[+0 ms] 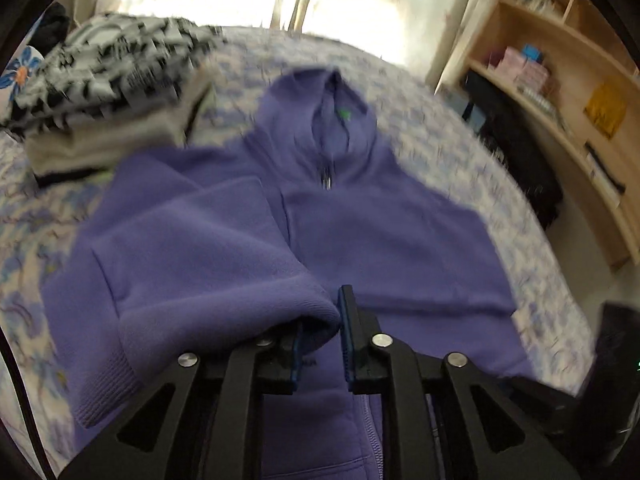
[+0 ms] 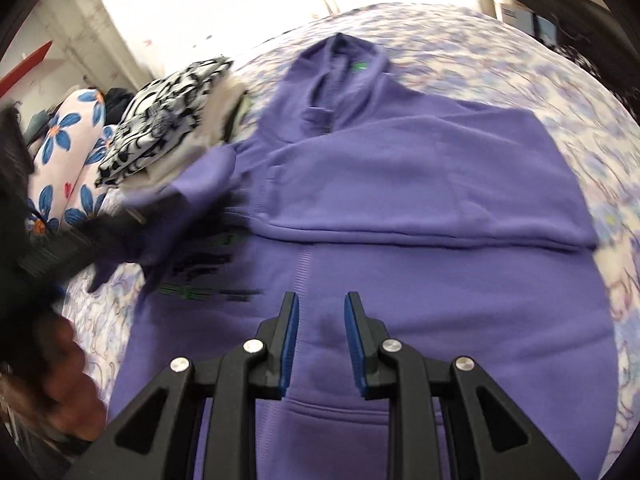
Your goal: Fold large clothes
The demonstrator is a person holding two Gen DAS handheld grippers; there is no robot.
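across the middle of both wrist views lies the purple hoodie (image 1: 400, 240), spread front-up on the floral bedsheet (image 1: 460, 140), its hood (image 1: 320, 104) toward the top of the frame and the zipper running down the centre.

your left gripper (image 1: 320, 320) sits at the lower centre of the left wrist view with the ribbed sleeve cuff (image 1: 316, 316) between its blue pads; the jaws are narrow and pinching that cuff, the sleeve draping off to the lower left. in the right wrist view that same gripper is only a dark blur at the left edge, dragging the sleeve over the chest.

your right gripper (image 2: 322, 328) is at the lower centre of its own view, jaws spread a little with nothing between them, hanging above the hoodie's front just over the pocket edge (image 2: 340, 404).

at upper left in both views a stack of folded clothes (image 1: 112, 80), black-and-white patterned on top, rests beside the hoodie's shoulder. a wooden shelf (image 1: 560, 60) fills the upper right of the left view.
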